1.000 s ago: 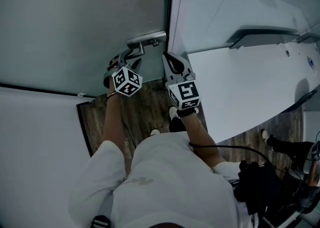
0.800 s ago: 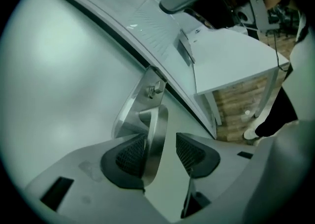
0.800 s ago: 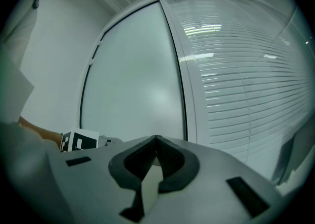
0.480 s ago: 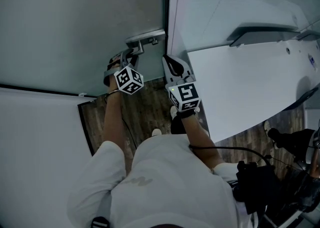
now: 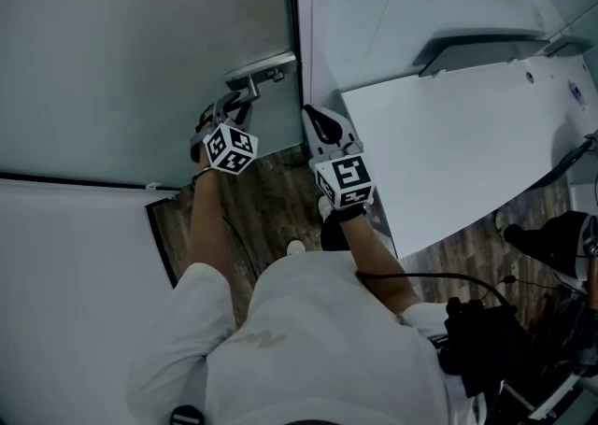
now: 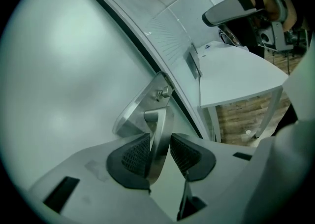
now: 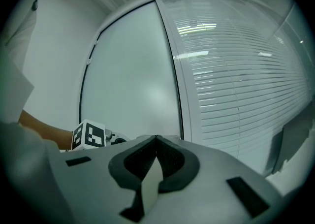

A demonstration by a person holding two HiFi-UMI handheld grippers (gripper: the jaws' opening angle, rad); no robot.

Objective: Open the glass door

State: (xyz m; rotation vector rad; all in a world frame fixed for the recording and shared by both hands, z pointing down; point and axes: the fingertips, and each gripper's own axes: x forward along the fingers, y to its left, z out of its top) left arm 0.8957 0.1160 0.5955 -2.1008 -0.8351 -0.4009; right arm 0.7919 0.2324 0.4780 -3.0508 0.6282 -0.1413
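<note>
Ahead, in the white partition (image 5: 313, 21), the glass door (image 5: 140, 59) sits unopened; the left gripper (image 6: 160, 155) has just been closing its jaws onto the lever handle (image 6: 158, 119) (right gripper (image 7: 156, 164) clenched, empty). Turning and swinging likely remain.

Ahead: glass door (image 5: 140, 59) fills the way, up to the frame (image 5: 291, 31).
Handle (image 6: 158, 129): juts out from the door beside the frame.
Right: table (image 5: 448, 134) edge close beside the frame; window blinds (image 7: 236, 80) behind it.
Left: white wall (image 5: 65, 264).
Below: floor (image 5: 266, 199) strip between wall and table, open for arms.
</note>
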